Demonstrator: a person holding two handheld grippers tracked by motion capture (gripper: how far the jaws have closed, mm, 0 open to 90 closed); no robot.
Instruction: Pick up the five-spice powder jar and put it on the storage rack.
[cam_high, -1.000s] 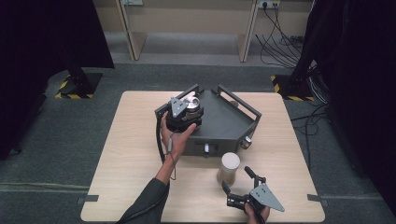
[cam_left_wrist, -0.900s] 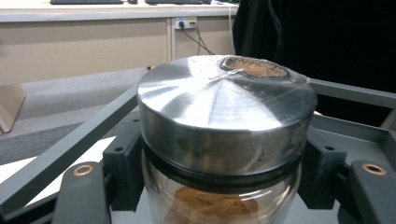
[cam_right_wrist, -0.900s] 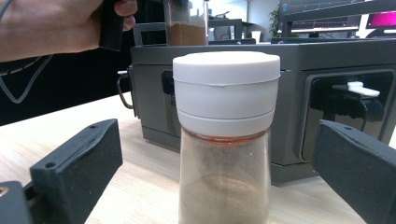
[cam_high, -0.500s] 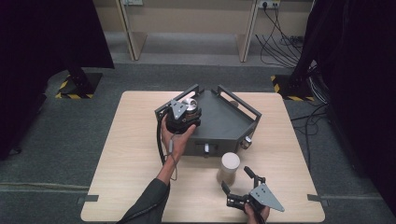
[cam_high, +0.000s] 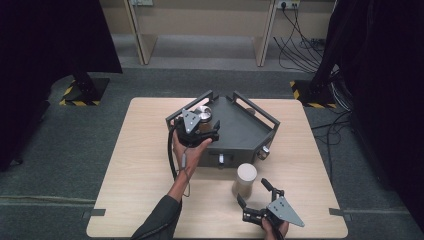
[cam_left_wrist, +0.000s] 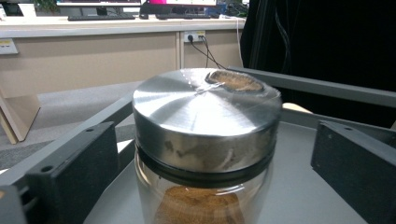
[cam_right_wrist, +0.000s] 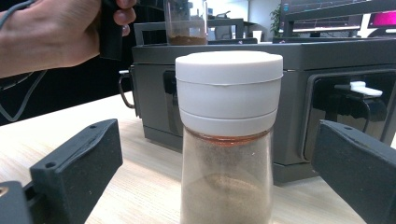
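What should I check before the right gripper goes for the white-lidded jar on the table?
1. Left gripper let go of steel-lidded jar: ok, jaws just opened, a gap shows each side.
2. Steel-lidded jar upright on grey tray: ok.
3. Right gripper open: ok, jaws stand wide.
4. White-lidded jar centred between the right jaws: ok in the right gripper view.
5. White-lidded jar upright on table: ok.
6. White lid screwed tight: cannot tell.
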